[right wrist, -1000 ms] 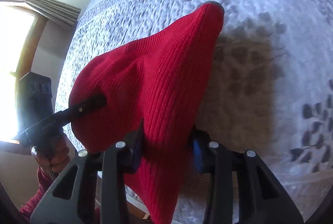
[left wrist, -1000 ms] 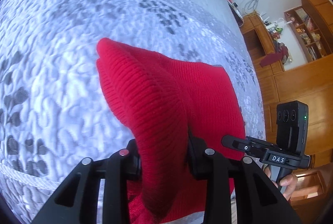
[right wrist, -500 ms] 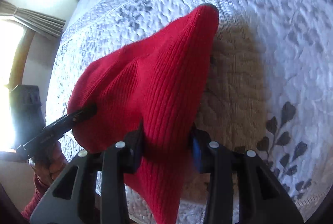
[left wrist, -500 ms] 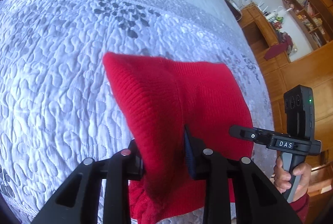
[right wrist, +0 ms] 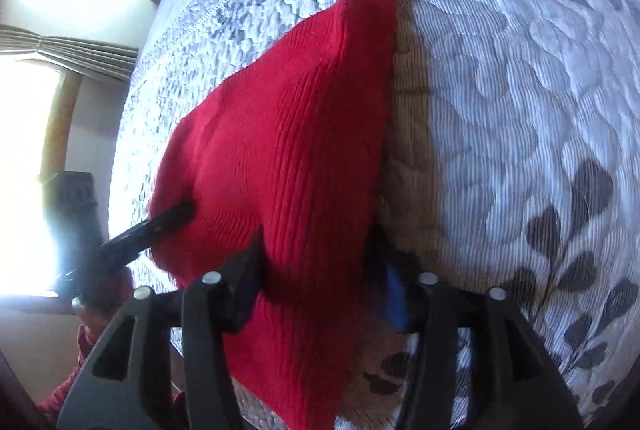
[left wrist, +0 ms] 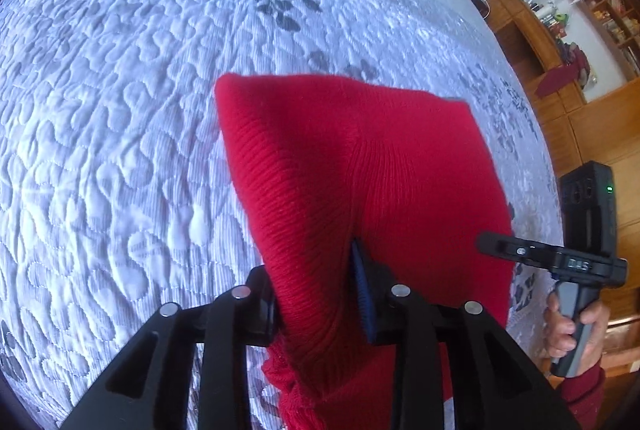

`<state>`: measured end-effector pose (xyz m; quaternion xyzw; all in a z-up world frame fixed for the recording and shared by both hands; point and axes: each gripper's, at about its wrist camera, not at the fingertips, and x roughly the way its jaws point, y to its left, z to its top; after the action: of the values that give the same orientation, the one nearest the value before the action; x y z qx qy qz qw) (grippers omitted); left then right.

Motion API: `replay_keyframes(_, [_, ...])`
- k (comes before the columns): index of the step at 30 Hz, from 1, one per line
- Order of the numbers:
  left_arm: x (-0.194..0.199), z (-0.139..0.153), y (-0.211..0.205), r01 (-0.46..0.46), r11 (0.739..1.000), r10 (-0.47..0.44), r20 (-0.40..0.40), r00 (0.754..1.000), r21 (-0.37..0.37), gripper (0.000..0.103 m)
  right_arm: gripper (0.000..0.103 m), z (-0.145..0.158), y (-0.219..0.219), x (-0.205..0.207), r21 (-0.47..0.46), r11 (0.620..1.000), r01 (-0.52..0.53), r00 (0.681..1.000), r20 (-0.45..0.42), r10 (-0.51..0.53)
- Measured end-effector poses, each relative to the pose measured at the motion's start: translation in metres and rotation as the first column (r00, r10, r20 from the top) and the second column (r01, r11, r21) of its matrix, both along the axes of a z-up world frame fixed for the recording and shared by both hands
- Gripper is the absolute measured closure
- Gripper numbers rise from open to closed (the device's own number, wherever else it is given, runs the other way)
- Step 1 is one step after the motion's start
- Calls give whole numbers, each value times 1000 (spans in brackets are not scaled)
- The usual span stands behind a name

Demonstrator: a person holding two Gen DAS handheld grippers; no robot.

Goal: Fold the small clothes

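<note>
Both grippers' jaws clamp the red knit garment (left wrist: 360,182) above the quilted bedspread (left wrist: 120,110), hiding much of it.

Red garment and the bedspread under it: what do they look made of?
Red garment: knit, likely wool or acrylic yarn; matte, with fine vertical ribs and soft draping where the left gripper and right gripper pinch it. Bedspread: quilted woven fabric, pale with a slight sheen; stitched puffy swirls and grey leaf motifs. Exact fibres can't be told.

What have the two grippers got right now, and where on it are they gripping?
Both hold the red knit garment: the left gripper and right gripper each pinch a bunched fold along its near edge.
</note>
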<state>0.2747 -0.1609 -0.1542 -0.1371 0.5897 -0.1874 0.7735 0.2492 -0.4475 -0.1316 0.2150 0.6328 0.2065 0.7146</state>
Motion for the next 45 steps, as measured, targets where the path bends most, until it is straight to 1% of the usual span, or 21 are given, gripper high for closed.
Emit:
replay_keyframes(2, [-6, 3, 7, -11, 1000, 11, -7, 1000, -19, 69, 36, 10, 2, -17, -36, 999, -8, 1000, 22, 9])
replay_keyframes(3, [-11, 6, 10, -14, 1000, 14, -7, 1000, -18, 68, 33, 13, 2, -25, -45, 999, -10, 1000, 27, 11])
replay_keyframes(6, [-34, 16, 14, -6, 1000, 6, 20, 1000, 5, 66, 31, 19, 5, -62, -52, 998, -27, 999, 25, 28])
replay_keyframes(9, [-59, 20, 9, 20, 999, -21, 30, 999, 26, 63, 31, 10, 6, -90, -41, 999, -16, 1000, -5, 16])
replay_keyframes(10, [-64, 18, 6, 25, 999, -26, 33, 999, 47, 63, 38, 7, 6, -96, -32, 999, -14, 1000, -11, 14])
replay_keyframes(11, [-70, 16, 4, 27, 997, -30, 35, 999, 70, 63, 57, 4, 7, -101, -17, 1000, -12, 1000, -19, 12])
replay_keyframes(13, [-77, 8, 1, 26, 994, -28, 23, 999, 107, 64, 82, -4, 6, -109, 25, 1000, 1, 999, -40, 0])
replay_keyframes(16, [-86, -3, 3, 8, 993, -7, -12, 1000, 115, 63, 87, 3, 4, -117, -15, 1000, 12, 1000, -16, -12])
replay_keyframes(19, [-96, -6, 2, 0, 989, -2, 12, 1000, 146, 62, 88, 5, 11, -120, -110, 994, 10, 1000, -6, -11])
replay_keyframes(22, [-101, -11, -3, 6, 983, -12, 36, 999, 183, 61, 87, -5, 24, -122, -199, 980, 1, 1000, 6, 1])
replay_keyframes(25, [-101, -13, 0, -4, 987, -2, 33, 999, 161, 61, 86, -9, 26, -123, -201, 979, 31, 999, 23, -27])
replay_keyframes(28, [-103, -16, 1, -2, 988, -7, 58, 998, 153, 61, 84, -9, 21, -132, -171, 982, 82, 996, 52, -74])
replay_keyframes(30, [-110, -14, 3, -7, 989, -4, 75, 997, 149, 61, 82, -8, 16, -142, -155, 981, 112, 992, 79, -101])
replay_keyframes(31, [-113, -12, 6, -13, 990, 2, 76, 997, 143, 61, 78, -5, 13, -147, -129, 983, 133, 989, 88, -122])
replay_keyframes(33, [-123, -3, 15, -39, 990, 31, 60, 998, 134, 58, 60, 3, 3, -159, -88, 982, 169, 983, 92, -161])
replay_keyframes(34, [-126, 1, 17, -47, 989, 40, 57, 998, 139, 58, 44, 11, 0, -166, -91, 978, 189, 977, 112, -179])
replay_keyframes(37, [-143, 18, 20, -43, 977, 26, 83, 996, 209, 58, 42, 37, -3, -187, -194, 960, 203, 966, 201, -163])
replay_keyframes(38, [-150, 26, 20, -39, 971, 15, 101, 995, 234, 57, 39, 46, -1, -194, -223, 953, 206, 963, 220, -157])
replay_keyframes(41, [-168, 47, 21, -41, 965, 3, 149, 989, 258, 57, 29, 66, 9, -213, -272, 939, 212, 955, 262, -139])
replay_keyframes(43, [-179, 59, 23, -41, 967, 0, 164, 986, 251, 57, 23, 76, 21, -219, -287, 935, 210, 952, 277, -129])
replay_keyframes(45, [-189, 72, 24, -53, 963, 4, 181, 983, 265, 51, 18, 84, 33, -226, -299, 930, 213, 949, 292, -123])
